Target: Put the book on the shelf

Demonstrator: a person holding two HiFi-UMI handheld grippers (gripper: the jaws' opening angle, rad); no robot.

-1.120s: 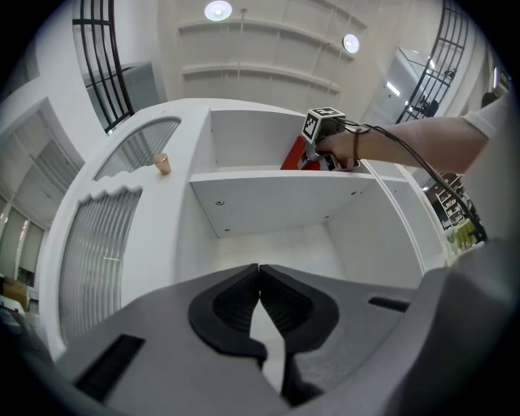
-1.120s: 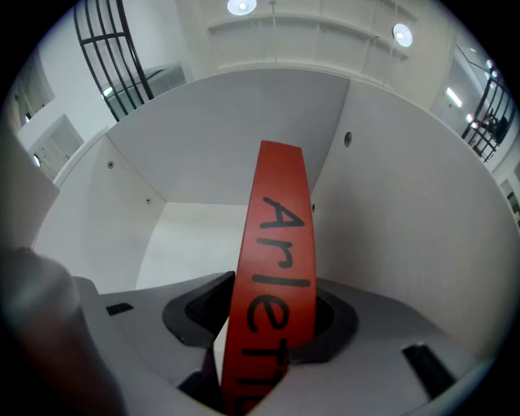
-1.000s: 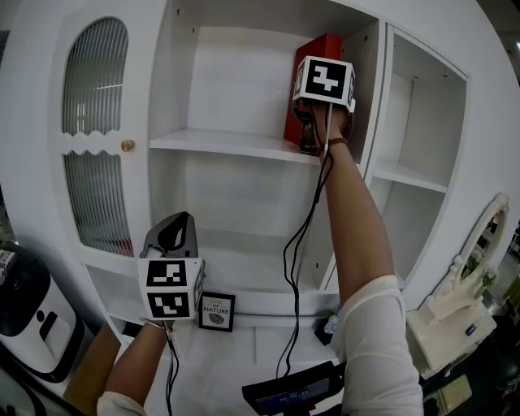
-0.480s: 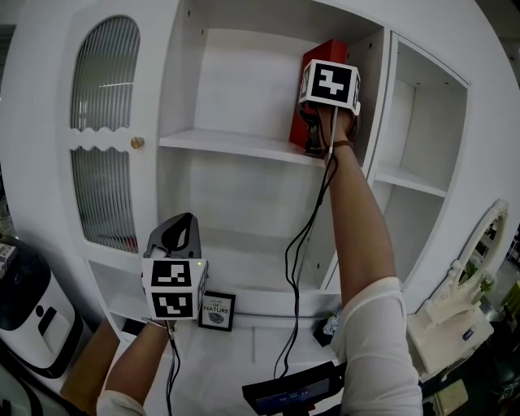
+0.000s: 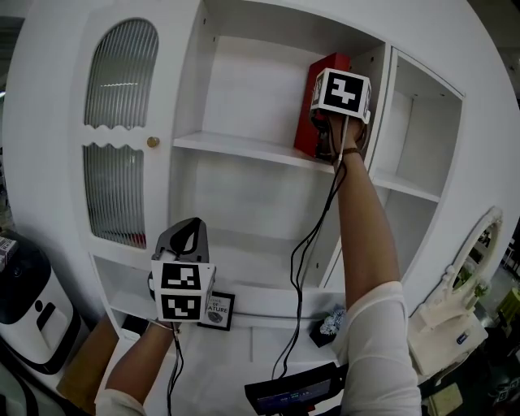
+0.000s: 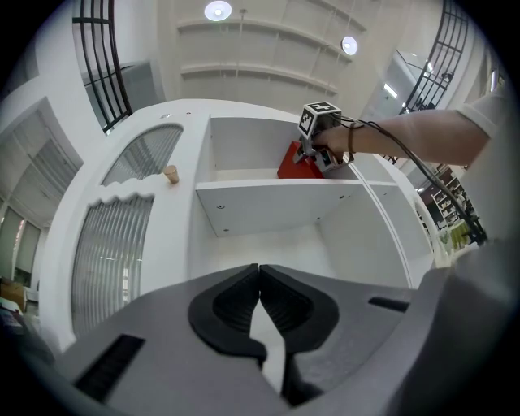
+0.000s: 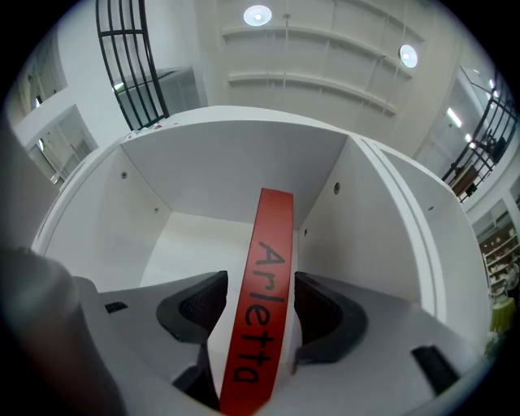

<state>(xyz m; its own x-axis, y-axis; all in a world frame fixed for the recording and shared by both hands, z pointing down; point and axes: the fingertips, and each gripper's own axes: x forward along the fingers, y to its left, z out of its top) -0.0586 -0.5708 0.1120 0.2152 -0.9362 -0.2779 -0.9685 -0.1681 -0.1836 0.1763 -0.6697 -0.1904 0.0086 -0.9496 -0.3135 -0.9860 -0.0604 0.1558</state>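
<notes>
Up high, white shelf (image 5: 244, 148) under ceiling lights (image 7: 257, 15), red book (image 5: 322, 81) between just-parted right tongs (image 7: 260, 302); left tongs (image 6: 260, 280) closed, empty.

Smooth matt-painted white shelf (image 5: 244, 148), smooth red book (image 7: 264, 284), ribbed glass door (image 5: 122, 73).

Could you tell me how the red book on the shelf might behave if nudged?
The book looks stiff, holding a straight line. It stands tall on a narrow edge, so a nudge would probably tip it, likely against the side wall.

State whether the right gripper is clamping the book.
Open: right gripper jaws have just been opening; gaps flank the red book between them.
</notes>
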